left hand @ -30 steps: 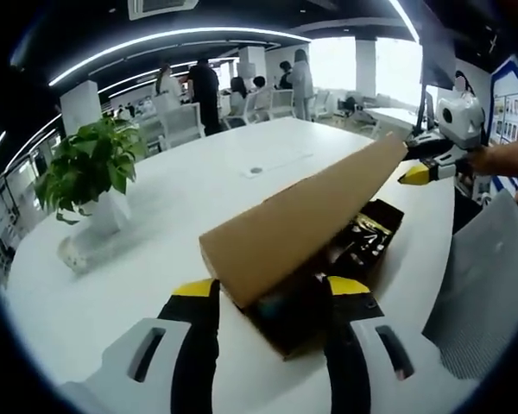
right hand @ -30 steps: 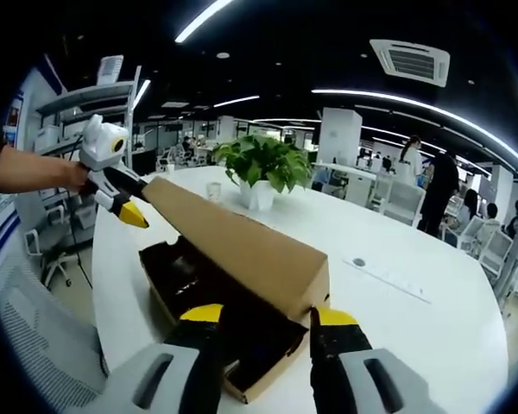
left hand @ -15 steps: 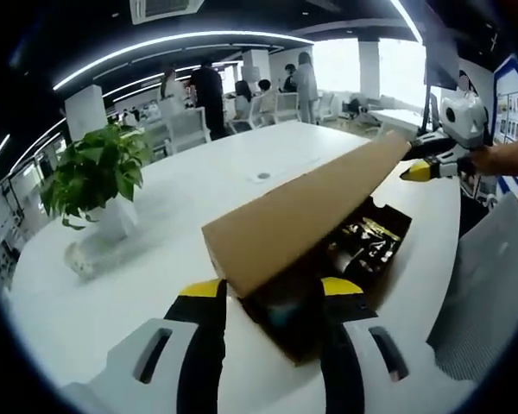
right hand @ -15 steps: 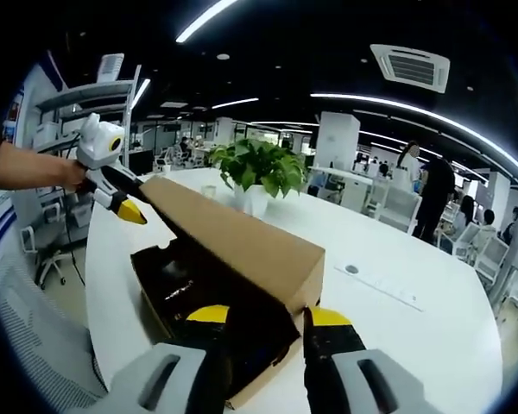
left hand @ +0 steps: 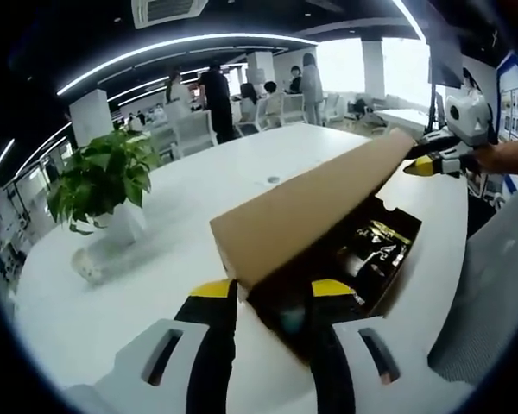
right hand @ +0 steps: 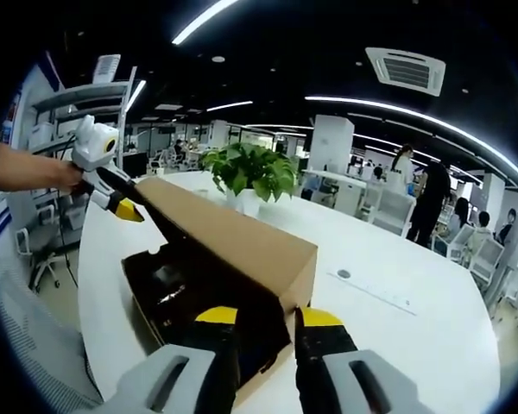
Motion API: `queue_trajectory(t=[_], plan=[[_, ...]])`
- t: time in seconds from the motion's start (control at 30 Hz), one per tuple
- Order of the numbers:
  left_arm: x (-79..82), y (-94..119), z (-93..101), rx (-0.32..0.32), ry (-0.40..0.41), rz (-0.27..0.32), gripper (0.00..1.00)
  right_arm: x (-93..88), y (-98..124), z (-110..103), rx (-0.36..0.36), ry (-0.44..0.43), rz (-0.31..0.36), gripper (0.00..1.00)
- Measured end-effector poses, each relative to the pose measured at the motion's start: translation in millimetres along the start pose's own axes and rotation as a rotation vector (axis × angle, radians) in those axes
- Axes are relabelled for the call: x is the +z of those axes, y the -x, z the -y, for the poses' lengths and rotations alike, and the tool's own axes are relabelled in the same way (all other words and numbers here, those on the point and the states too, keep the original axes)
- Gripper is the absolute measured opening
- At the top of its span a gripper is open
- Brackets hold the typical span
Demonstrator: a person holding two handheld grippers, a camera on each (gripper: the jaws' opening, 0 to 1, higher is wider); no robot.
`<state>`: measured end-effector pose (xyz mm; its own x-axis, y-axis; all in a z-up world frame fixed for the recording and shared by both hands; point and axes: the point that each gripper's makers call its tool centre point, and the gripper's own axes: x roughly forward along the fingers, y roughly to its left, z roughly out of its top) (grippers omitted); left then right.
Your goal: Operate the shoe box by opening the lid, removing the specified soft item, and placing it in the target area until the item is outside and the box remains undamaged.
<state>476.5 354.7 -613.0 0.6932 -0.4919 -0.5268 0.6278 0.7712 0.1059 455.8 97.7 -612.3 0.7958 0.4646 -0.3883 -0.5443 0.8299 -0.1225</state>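
From where I drove the rig, the brown cardboard shoe box [left hand: 363,259] lay straight ahead of both tools, its long axis running from one hand-held gripper to the other across the white round counter [left hand: 190,198], near the counter's edge on my side. The plain brown cardboard lid [left hand: 311,203] stood raised along one long side like a slanted roof, and the dark interior was open beneath it.

In the left gripper view, the left hand-held gripper [left hand: 270,302] had its yellow-tipped jaws at the near short end of the box, apparently closed in on the lid's corner; I could not tell for certain whether they clenched it. In the right gripper view, the right hand-held gripper [right hand: 266,323] sat the same way at the opposite short end, jaws narrow about the lid's lower corner; a firm grasp I judged likely but could not confirm.

Inside the box lay a dark, glossy, crumpled soft item [left hand: 373,246], nearer the right tool's end. I judged the right hand the nearer one for reaching it, once the lid was let fall fully back.

Farther off on the counter stood a green potted plant in a white pot [left hand: 104,185].
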Motion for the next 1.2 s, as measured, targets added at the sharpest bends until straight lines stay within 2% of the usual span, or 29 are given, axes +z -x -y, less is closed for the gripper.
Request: queue_trajectory(t=[0.43, 0.8, 1.2], plan=[[7.9, -3.9, -11.6, 0.028, -0.016, 0.006, 0.21, 8.5, -4.8, 11.6, -0.026, -0.001, 0.011, 0.12], [14.0, -7.6, -23.5, 0.061, -0.025, 0.004, 0.13, 14.0, -9.4, 17.5, -0.04, 0.002, 0.018, 0.09], [19.1, -12.0, -33.2, 0.08, -0.018, 0.016, 0.1, 17.9, -14.0, 23.2, -0.046, 0.01, 0.024, 0.09]])
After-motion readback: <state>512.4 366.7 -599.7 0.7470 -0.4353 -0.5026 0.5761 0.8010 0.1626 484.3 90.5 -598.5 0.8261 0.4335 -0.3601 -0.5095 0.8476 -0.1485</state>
